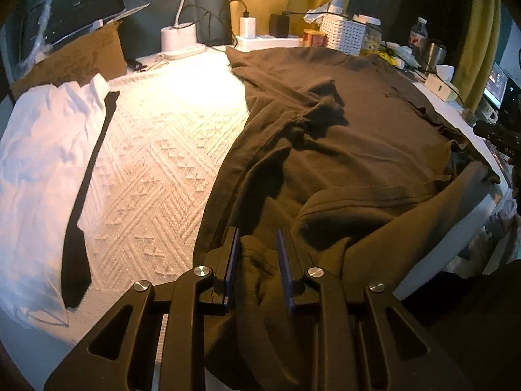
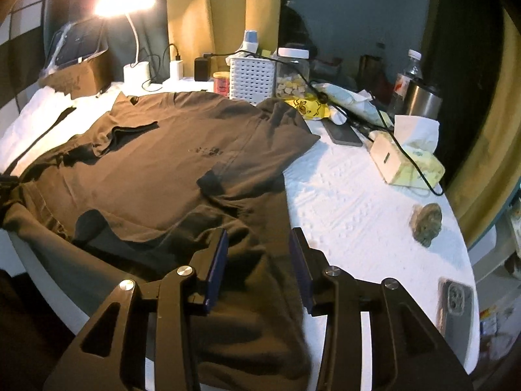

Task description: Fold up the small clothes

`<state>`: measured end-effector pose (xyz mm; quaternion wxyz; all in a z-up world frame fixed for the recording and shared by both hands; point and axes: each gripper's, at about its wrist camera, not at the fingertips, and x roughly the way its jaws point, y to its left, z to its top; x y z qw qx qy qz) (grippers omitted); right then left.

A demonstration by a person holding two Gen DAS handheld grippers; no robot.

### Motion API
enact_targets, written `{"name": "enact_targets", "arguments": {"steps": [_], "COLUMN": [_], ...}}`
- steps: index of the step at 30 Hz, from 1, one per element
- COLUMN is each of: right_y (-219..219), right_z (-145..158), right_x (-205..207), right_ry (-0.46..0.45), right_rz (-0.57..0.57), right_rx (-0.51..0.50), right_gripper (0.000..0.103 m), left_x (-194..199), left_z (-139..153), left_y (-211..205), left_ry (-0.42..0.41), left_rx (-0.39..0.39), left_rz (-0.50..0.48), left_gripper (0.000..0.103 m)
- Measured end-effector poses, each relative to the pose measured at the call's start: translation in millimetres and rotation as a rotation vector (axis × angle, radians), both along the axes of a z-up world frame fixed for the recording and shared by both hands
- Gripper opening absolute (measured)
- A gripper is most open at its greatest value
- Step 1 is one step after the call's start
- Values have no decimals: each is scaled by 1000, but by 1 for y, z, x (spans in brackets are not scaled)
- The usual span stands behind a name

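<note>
On white cloth (image 2: 342, 195), left gripper (image 1: 257, 254) jaws clamp brown shirt (image 1: 342, 137); right gripper (image 2: 257, 260) jaws apart.

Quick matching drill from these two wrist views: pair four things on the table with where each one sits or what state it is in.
Things:
1. brown T-shirt
2. black tie
3. phone
4. tissue box

Places or states:
A. lying along the white shirt
B. near the table's front right edge, camera side up
C. spread across the middle, hem bunched in the left gripper
D. right side, a black cable draped over it

Pairs: 1-C, 2-A, 3-B, 4-D
</note>
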<state>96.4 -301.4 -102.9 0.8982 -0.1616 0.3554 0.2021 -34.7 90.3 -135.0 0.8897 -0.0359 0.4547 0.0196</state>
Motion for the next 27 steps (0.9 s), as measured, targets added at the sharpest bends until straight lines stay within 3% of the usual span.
{"name": "enact_targets", "arguments": {"steps": [7,10,15,17,18,21,27], "right_y": [28,42,48,48,49,53,35], "right_z": [-29,-42,-45,-44,-44,-43,-19], "right_x": [18,23,26,24,21,10,2], "right_ry": [48,71,111,134,146,106,56], "right_rz": [126,176,206,229,250,245,162], "right_rx": [-121,-160,-159,-146,-136,-180,-90], "right_gripper": [43,56,55,34,9,8,8], "left_x": [0,-3,-3,-3,-4,-7,-12], "left_z": [-6,-6,-6,-5,-4,2,25], "left_y": [7,5,1,1,1,1,7], "left_ry": [29,32,30,30,28,5,-78], "left_rx": [-38,-34,-6,1,4,30,60], "left_rz": [7,4,-8,-12,-13,-4,27], "left_gripper": [22,22,22,13,8,5,5]}}
